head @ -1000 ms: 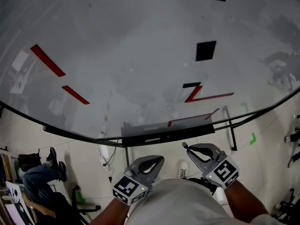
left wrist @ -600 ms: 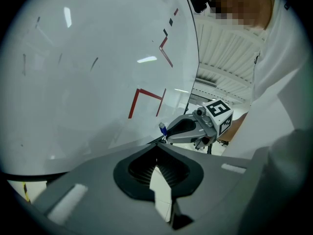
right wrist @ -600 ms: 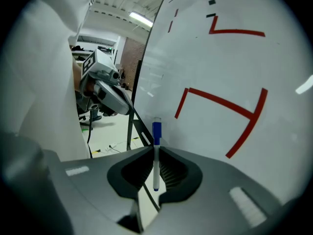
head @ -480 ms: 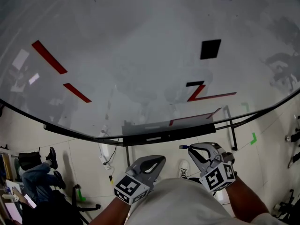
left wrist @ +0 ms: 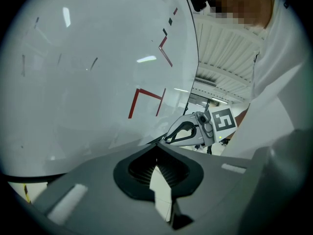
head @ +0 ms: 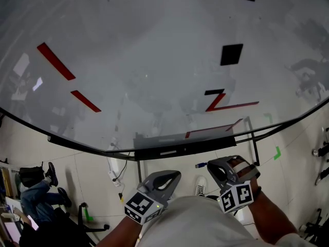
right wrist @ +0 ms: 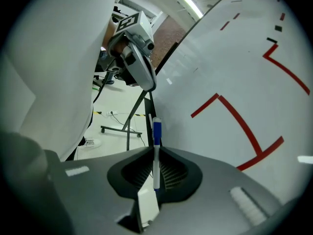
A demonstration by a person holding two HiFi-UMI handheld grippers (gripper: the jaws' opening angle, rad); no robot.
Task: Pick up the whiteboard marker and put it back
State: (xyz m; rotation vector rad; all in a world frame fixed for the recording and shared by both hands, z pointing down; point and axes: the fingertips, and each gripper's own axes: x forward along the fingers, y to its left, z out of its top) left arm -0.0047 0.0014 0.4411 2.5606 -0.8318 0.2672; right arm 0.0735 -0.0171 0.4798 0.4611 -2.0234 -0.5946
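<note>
Right gripper (head: 209, 164) is turning more to the left than a sec ago, and its cube w/ the squares is sitting lower, closer to the person's body. Left gripper (head: 175, 174) is staying about where it was.

Right gripper's jaws are squeezing tight on the marker (right wrist: 156, 153). In the right gripper view the marker's white body is sitting btw the jaws, and its blue end is sticking out past the tips. In the head view only that small blue end is showing. It is pointing left, just under the dark tray (head: 180, 149) at the bottom of the board (head: 154, 60), but not touching it.

Left gripper's jaws are pressing together w/ nothing btw them. It is hanging low beside the right one, close to the person's body.

Board is showing red lines (head: 55, 62) and black squares (head: 231, 54). Someone's legs (head: 36, 192) are showing on the floor at bottom left.
</note>
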